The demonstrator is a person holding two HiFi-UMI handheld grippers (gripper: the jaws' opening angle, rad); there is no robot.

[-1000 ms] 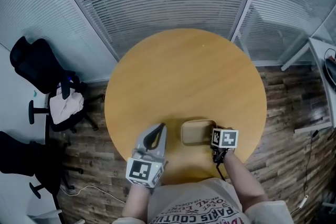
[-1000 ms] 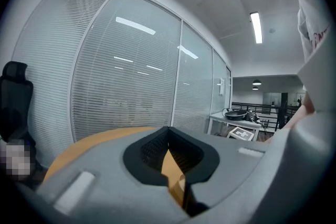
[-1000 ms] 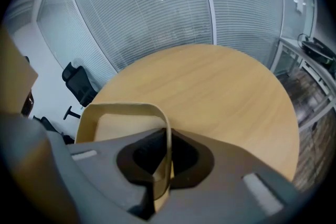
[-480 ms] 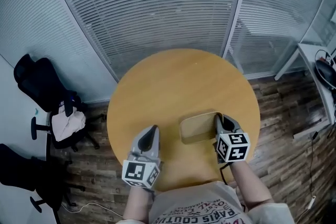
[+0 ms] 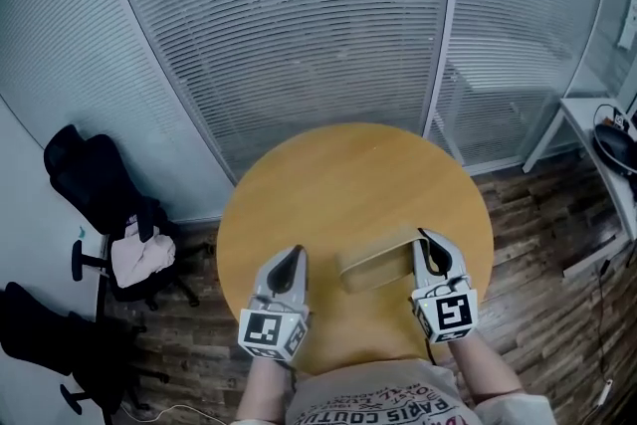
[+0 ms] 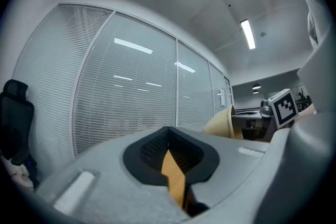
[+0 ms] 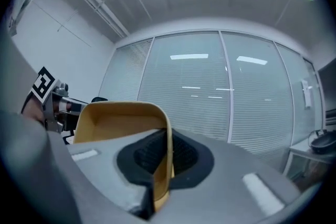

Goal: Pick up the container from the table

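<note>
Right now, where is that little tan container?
In the head view, the container tilts above the table, near right side, its wall pinched in the right gripper.

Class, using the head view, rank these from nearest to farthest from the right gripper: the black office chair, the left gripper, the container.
1. The container: clamped in the right gripper, just to its left.
2. The left gripper: further left, over the near edge of the table.
3. The black office chair: on the floor, far left, beyond the table.
</note>
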